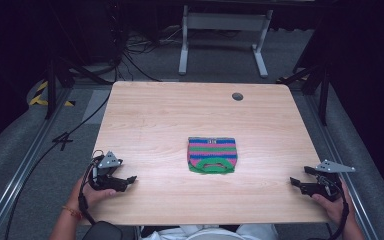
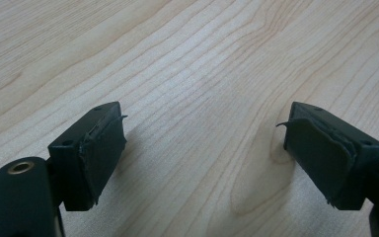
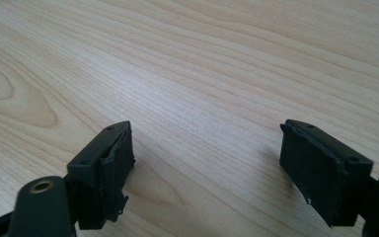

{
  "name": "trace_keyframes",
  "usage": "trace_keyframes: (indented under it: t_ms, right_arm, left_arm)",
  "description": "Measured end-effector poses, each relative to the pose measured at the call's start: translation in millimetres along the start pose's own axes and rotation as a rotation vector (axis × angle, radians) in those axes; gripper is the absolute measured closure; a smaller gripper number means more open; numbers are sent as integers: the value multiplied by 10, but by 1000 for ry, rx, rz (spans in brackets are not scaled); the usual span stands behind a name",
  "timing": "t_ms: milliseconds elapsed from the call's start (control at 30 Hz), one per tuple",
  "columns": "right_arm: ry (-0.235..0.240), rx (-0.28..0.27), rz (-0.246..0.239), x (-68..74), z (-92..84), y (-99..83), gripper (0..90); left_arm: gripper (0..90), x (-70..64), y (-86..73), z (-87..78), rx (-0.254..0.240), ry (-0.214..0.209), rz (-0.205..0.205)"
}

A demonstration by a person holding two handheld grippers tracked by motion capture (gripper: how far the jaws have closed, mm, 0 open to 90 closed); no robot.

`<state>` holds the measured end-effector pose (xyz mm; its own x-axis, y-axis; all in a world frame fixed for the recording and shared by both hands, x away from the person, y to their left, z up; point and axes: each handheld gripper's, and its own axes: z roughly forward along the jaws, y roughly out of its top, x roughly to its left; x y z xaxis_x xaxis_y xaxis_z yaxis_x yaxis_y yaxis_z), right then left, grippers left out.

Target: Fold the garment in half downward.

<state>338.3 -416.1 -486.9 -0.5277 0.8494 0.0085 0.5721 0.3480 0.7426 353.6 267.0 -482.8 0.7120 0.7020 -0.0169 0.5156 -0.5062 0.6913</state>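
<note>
At lower left and right of the high view, the left gripper [image 1: 130,178] and right gripper [image 1: 294,181] are held wide, empty. The striped knit pouch [image 1: 212,155] (flat, mid-table) is judged not yet approached; a reach inward is called for.

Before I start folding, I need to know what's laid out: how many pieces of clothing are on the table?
1. A striped knitted garment lies flat near the middle of the table, between the left tongs and the right tongs, touching neither.
</note>
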Motion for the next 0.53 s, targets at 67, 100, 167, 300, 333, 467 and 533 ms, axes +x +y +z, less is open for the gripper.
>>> trace_keyframes:
  t_ms: [67, 100, 167, 300, 333, 467, 533]
  right_arm:
    - [0, 0, 0, 0, 0, 0, 210]
    - [0, 0, 0, 0, 0, 0, 210]
    - [0, 0, 0, 0, 0, 0, 209]
    - [-2, 1, -4, -2, 3, 2, 208]
    - [-1, 3, -5, -4, 2, 2, 208]
    - [-1, 3, -5, -4, 1, 3, 208]
    - [-1, 4, -5, -4, 1, 3, 208]
  left_arm:
    - [162, 2, 1, 0, 1, 2, 4]
    - [162, 0, 2, 0, 0, 5, 3]
    - [162, -4, 4, 1, 2, 9, 1]
    - [153, -17, 17, 9, 8, 14, -10]
    - [153, -15, 18, 9, 6, 16, -8]
    - [152, -16, 18, 10, 6, 15, -9]
    - [150, -15, 20, 11, 9, 12, -11]
